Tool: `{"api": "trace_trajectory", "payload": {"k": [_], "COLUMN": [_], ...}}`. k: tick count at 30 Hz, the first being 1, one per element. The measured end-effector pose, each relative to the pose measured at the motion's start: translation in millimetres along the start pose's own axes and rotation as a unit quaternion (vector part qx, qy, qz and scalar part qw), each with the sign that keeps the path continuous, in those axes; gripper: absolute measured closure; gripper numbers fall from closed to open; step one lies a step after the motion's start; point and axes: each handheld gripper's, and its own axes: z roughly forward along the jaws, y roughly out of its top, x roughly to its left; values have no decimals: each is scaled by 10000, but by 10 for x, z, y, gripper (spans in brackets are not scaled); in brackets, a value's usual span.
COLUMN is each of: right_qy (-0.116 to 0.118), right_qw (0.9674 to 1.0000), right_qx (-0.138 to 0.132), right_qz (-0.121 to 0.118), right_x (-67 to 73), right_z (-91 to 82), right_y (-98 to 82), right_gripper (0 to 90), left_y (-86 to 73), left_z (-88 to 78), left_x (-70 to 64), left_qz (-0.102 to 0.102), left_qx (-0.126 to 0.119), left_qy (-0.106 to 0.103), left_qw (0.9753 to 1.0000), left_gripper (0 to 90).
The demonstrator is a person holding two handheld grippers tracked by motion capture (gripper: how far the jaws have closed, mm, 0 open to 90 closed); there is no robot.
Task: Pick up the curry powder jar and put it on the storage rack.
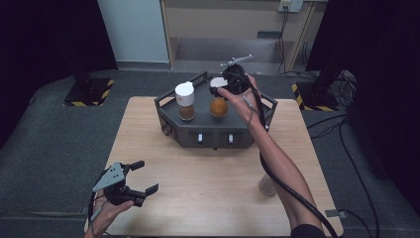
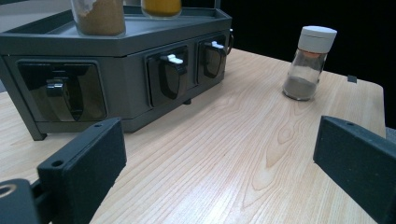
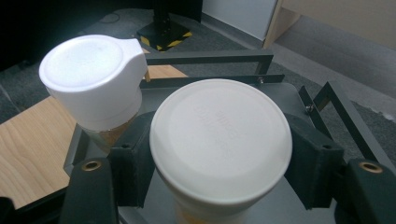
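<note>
While the right gripper (image 1: 221, 90) lowers the orange spice jar (image 1: 218, 106) onto the rack (image 1: 208, 130), the left gripper (image 1: 143, 181) waits, jaws apart, over the table (image 1: 198, 188). Its view faces a grey-spice jar (image 2: 309, 63), untouched. Right gripper view: pads (image 3: 135, 158) clamp the white lid (image 3: 220, 137), keeping it upright.

Left gripper (image 1: 143, 176) low by near edge, jaws wide apart, right gripper (image 1: 218, 90) on outstretched arm, jaws clamped.

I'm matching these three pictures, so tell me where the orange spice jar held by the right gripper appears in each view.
High view: orange spice jar at centre top, on the grey rack.
Left gripper view: its base at the top edge.
Right gripper view: its white lid fills the centre.
Shared landmark: the rack.
</note>
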Motion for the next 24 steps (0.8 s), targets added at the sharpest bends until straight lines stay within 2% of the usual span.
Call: {"api": "trace_trajectory", "payload": {"k": [24], "right_qy": [61], "right_qw": [9998], "right_qx": [147], "right_qz": [68], "right_x": [-34], "right_z": [111], "right_y": [-59], "right_gripper": [340], "left_y": [-5], "left_z": [-11], "left_x": [4], "left_qz": [2], "left_qx": [-7], "left_qy": [6], "left_qw": [10000], "left_gripper": [11]}}
